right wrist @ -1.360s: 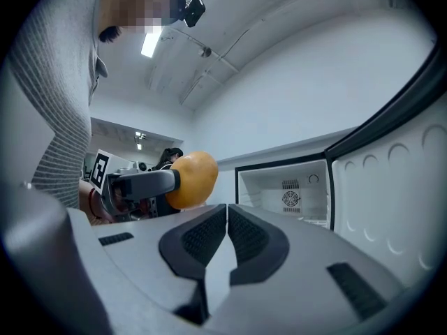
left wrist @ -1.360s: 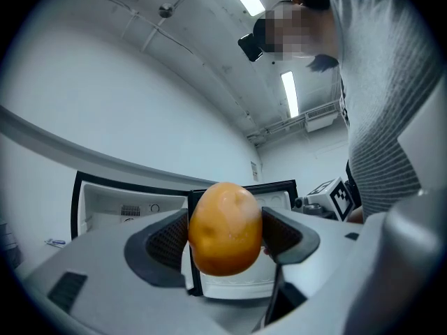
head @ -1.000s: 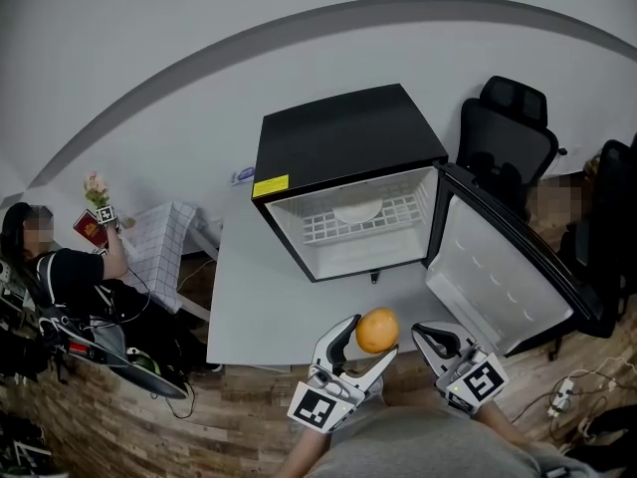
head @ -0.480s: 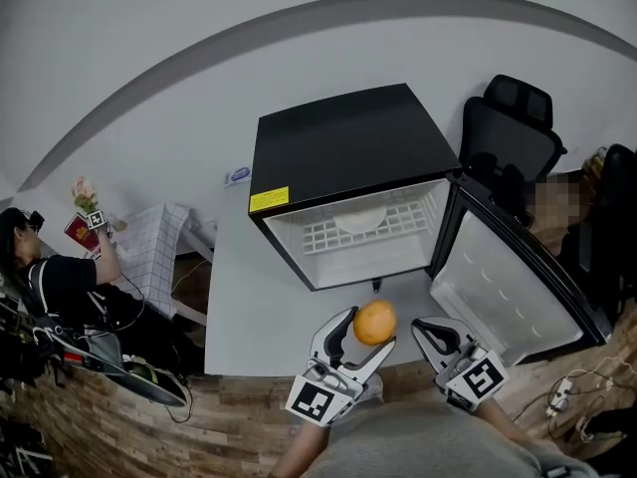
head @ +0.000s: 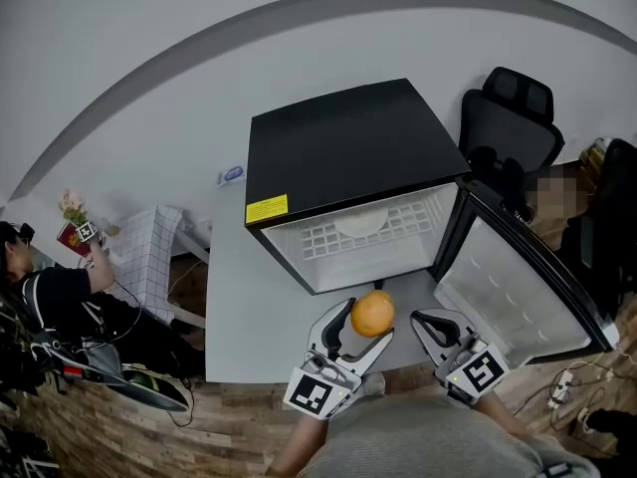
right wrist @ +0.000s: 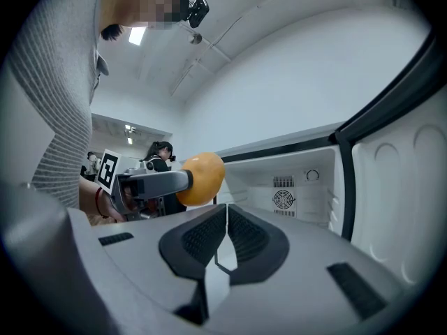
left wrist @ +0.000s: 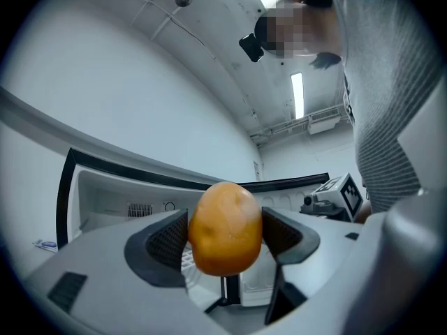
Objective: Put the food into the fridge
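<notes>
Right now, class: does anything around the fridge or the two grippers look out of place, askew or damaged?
Nothing stands out. The fridge stands upright with its door open, and the left gripper holds the orange fruit cleanly.

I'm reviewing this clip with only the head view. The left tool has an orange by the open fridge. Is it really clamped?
Observer: Yes. The left gripper view shows the orange squeezed between both pads of the left tool.
Operator: And the other one?
Observer: The right tool is shut, jaws together with nothing between them, per the right gripper view.
Operator: Anything on the back wall inside?
Observer: A small round fan grille on the fridge back wall.
</notes>
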